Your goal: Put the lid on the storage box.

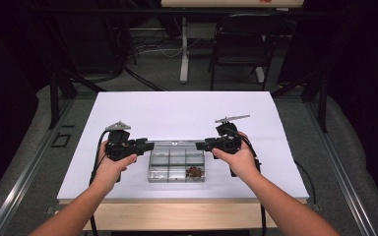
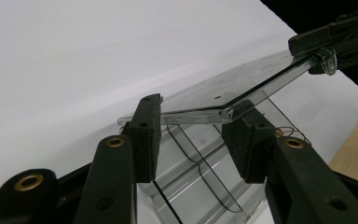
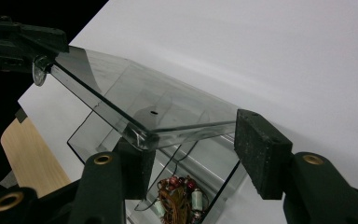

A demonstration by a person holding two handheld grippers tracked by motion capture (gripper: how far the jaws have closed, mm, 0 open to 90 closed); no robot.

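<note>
A clear plastic box [image 1: 176, 166] with several compartments sits on the white table [image 1: 128, 105] near its front edge, between the two hands. Its lid [image 2: 242, 86] stands lifted and tilted above the box, carried at both ends, so the load is shared and the hinge is not twisted. The left gripper [image 1: 145, 145] has the lid's left end between its half-closed jaws, gripping it. The right gripper [image 1: 203, 144] straddles the lid's right corner [image 3: 142, 133]; whether both pads press cannot be told. Small electronic parts [image 3: 179, 198] lie in the box's front right compartment.
</note>
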